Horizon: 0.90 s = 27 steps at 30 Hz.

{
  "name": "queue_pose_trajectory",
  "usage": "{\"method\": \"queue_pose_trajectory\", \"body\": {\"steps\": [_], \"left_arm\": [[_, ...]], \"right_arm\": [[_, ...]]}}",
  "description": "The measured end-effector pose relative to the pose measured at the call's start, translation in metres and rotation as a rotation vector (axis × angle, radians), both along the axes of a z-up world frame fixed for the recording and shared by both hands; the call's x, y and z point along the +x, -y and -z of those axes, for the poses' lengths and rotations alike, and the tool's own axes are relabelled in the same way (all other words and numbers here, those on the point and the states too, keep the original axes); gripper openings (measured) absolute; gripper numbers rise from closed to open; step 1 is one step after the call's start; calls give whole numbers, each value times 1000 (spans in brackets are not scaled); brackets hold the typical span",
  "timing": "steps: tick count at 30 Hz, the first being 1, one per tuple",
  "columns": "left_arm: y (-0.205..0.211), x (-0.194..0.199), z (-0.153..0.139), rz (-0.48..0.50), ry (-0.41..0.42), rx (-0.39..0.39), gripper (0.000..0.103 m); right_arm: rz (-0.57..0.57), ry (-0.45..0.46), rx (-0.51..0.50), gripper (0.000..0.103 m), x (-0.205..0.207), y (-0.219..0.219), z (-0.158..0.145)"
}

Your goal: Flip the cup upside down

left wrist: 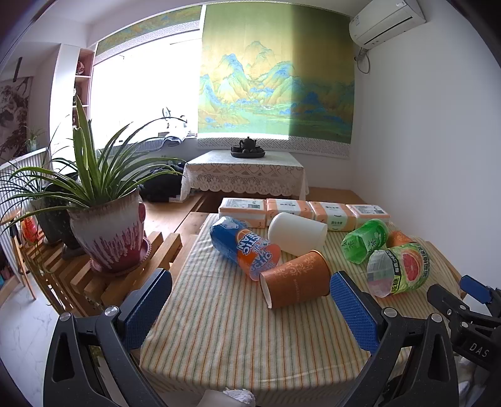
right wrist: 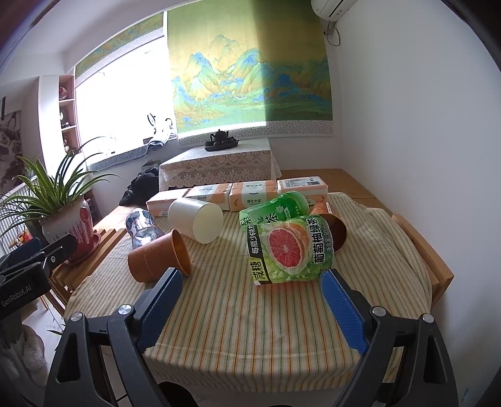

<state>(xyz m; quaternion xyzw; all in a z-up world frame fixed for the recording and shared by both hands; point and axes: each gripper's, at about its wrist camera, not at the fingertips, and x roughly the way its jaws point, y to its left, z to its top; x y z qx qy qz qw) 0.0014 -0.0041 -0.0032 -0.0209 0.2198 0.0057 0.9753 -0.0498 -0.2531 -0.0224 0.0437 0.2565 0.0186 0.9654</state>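
Orange paper cup lies on its side just ahead of my left claw, jaws apart, nothing held. Right claw likewise spread, facing the grapefruit tea bottle. Step: approach. Next move, I judge: straddle the cup wall, then clamp.

A lived-in room of a home is shown. Domestic use is indicated by a landscape hanging beside a bright window, a wall-mounted air conditioner, and a potted plant set on a slatted wooden stand. A low table draped in a lace cloth carries a dark tea set. Packs of tissue are lined along the far edge of a surface covered by a striped cloth.
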Motion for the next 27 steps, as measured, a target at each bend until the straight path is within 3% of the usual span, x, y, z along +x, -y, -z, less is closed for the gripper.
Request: {"method": "queue_pose_trajectory", "body": {"steps": [27], "left_arm": [[-4, 11, 5, -8, -7, 4, 102]], "right_arm": [[-11, -12, -7, 88, 13, -7, 3]]}}
